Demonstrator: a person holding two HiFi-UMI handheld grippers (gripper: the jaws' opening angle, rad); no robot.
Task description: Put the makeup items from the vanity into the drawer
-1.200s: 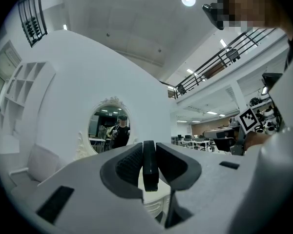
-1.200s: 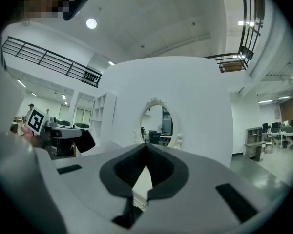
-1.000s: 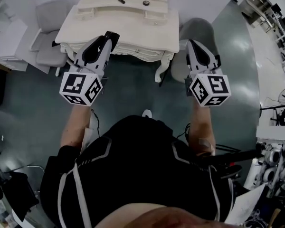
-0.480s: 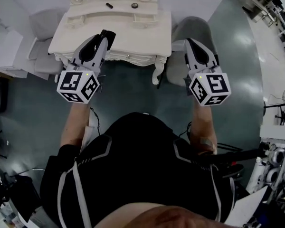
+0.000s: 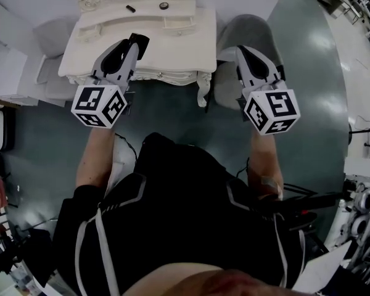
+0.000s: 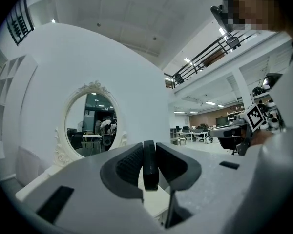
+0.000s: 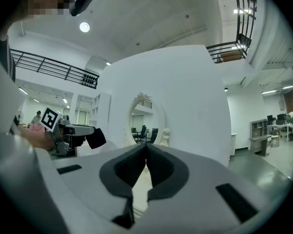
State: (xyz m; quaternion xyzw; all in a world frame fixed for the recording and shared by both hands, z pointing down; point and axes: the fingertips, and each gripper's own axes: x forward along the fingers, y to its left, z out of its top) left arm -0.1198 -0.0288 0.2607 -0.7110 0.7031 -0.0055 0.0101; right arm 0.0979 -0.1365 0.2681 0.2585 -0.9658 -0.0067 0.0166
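Observation:
My left gripper [image 5: 135, 43] is shut on a flat black makeup item [image 5: 139, 40] and holds it over the front left of the white vanity [image 5: 179, 45]. In the left gripper view the black makeup item [image 6: 149, 165] stands on edge between the closed jaws of the left gripper [image 6: 149, 152]. On the vanity's raised back shelf lie a small black stick [image 5: 131, 8] and a round dark item [image 5: 164, 5]. My right gripper [image 5: 239, 52] is shut and empty, off the vanity's right end; the right gripper [image 7: 145, 152] shows its pads together.
An oval mirror [image 6: 92, 118] in a carved white frame stands at the vanity's back. A grey chair [image 5: 250, 32] sits right of the vanity, below my right gripper. Another grey seat [image 5: 49, 39] is at the left. The floor is dark green.
The vanity has drifted up and left in the head view as the camera moved. Both grippers keep their pose, and the left one still grips the black item.

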